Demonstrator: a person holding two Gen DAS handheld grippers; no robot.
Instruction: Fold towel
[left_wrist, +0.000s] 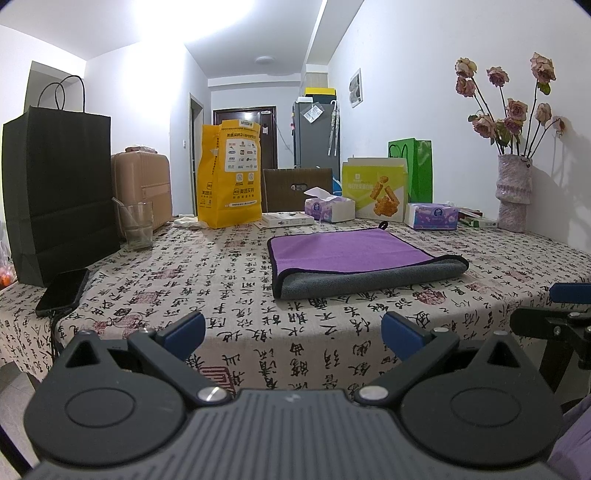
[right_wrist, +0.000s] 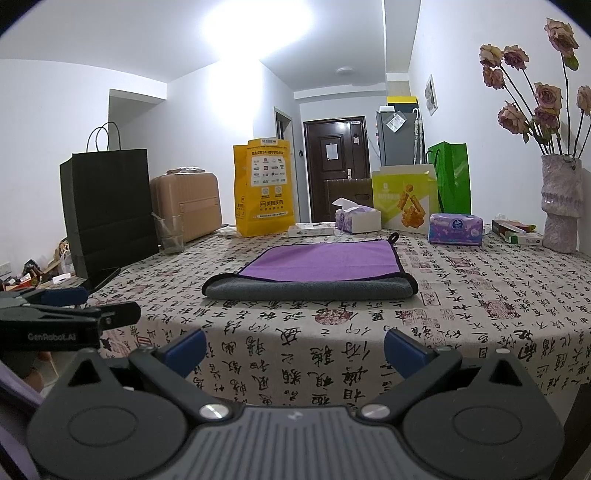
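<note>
So: towel mid-table, already doubled once, purple up, grey fold toward us | L gripper + R gripper both spread, empty, held back near table edge | prob. btwn folds | next: reach in, pinch side corners, fold across.

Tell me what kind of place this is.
Most likely a lived-in apartment, at a dining table with a calligraphy-print cloth. A fridge and entry door stand behind, a suitcase sits nearby, and the folded towel lies on the table.
</note>
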